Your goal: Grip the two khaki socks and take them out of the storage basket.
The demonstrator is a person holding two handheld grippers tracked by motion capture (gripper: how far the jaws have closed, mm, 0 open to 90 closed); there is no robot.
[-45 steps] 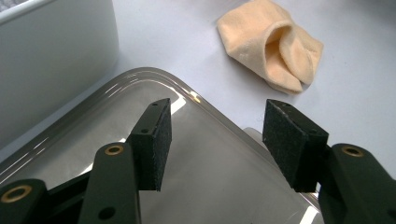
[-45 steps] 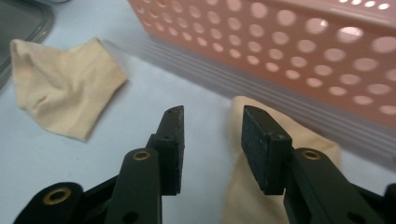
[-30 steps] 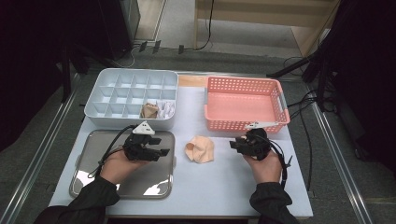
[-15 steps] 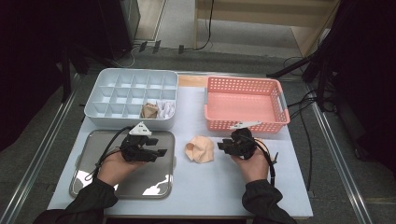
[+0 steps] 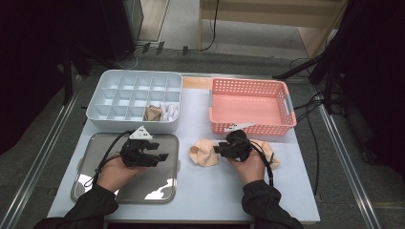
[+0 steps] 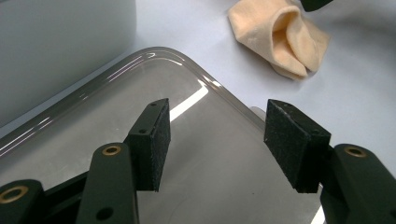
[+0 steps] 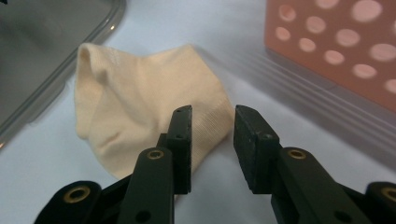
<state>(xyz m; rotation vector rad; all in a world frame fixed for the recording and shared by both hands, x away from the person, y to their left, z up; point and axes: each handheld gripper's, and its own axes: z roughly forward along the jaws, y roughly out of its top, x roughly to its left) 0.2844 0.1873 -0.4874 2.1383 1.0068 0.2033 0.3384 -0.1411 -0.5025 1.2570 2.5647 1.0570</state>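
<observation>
Sock (image 7: pixel 140 112) | on table, touching right tool (image 7: pixel 212 140) | jaws part-open

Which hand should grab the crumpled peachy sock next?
Right, most likely. The right tool is open right at the edge of the peach sock. The left tool is open over the metal tray, farther away.

right tool (image 5: pixel 220 149) shifted left, reaching sock (image 5: pixel 204 152)
</observation>
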